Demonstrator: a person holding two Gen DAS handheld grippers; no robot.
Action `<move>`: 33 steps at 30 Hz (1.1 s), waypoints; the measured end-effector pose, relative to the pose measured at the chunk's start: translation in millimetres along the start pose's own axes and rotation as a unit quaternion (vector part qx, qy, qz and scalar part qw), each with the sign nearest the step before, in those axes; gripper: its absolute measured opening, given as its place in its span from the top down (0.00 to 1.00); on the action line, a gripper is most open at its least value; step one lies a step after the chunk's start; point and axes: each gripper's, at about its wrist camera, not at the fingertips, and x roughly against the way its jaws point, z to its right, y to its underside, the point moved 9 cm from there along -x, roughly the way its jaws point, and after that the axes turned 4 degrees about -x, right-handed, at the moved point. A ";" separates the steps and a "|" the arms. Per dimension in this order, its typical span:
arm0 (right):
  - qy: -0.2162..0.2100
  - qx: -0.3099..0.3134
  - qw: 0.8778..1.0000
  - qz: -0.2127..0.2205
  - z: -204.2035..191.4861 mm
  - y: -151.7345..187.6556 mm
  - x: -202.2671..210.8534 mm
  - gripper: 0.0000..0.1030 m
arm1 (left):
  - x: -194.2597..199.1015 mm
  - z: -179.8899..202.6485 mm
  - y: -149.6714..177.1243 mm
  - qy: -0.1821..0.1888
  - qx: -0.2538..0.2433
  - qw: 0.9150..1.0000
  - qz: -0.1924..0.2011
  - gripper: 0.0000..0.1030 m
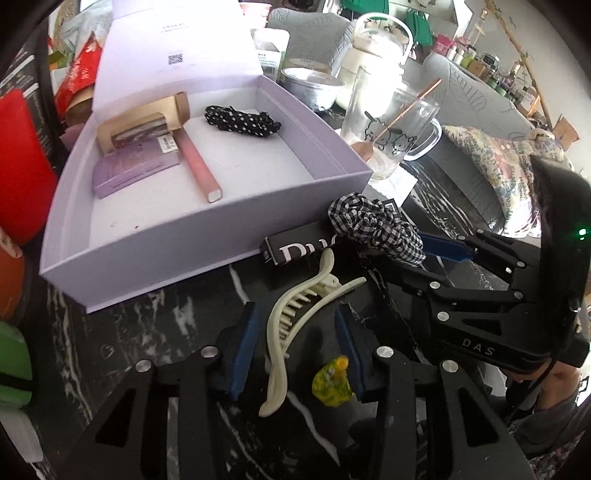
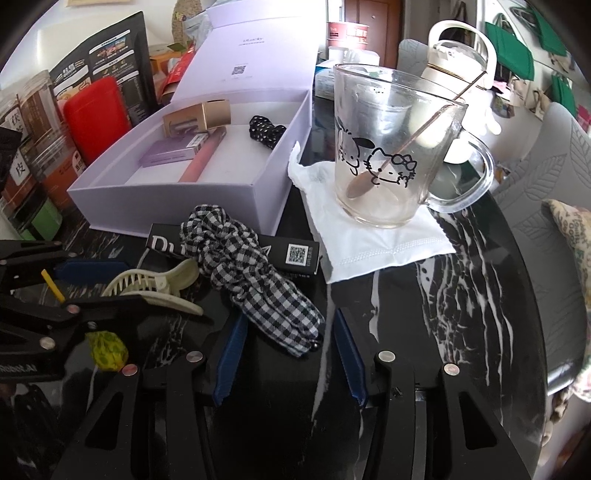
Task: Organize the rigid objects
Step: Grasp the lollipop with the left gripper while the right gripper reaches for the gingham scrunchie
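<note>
Left of both grippers, one open lilac box (image 1: 207, 229) holds five things: a tan carton, a purple packet, a pink tube, a small barcoded box and a dotted hair tie. The left gripper (image 1: 295, 332) stands unclenched around one cream claw clip (image 1: 295, 310), pads apart from it; its long axis runs away from the gripper, teeth leftward. The right gripper (image 2: 288, 350) straddles one gingham scrunchie (image 2: 258, 280) without pressing. Beyond sits one glass mug (image 2: 391, 147).

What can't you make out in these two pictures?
- Black box: its printed name, both views, covered by the scrunchie.
- Yellow object: too blurred to identify, left view; partly behind the left gripper in right view.
- Lid text: too small.
</note>
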 end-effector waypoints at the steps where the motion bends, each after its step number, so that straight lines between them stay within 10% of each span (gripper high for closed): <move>1: 0.000 0.000 1.000 0.000 -0.2 1.5 1.2 0.53 | 4.1 -0.5 1.0 0.001 0.003 1.000 0.004 0.59; 26: -0.006 -0.008 1.000 0.022 5.0 17.0 29.5 0.53 | -1.6 34.9 32.7 0.011 -0.024 1.000 -0.014 0.60; 33: -0.030 0.004 0.999 0.023 -5.3 3.8 20.2 0.53 | -2.7 35.2 36.0 -0.003 -0.026 1.000 -0.015 0.75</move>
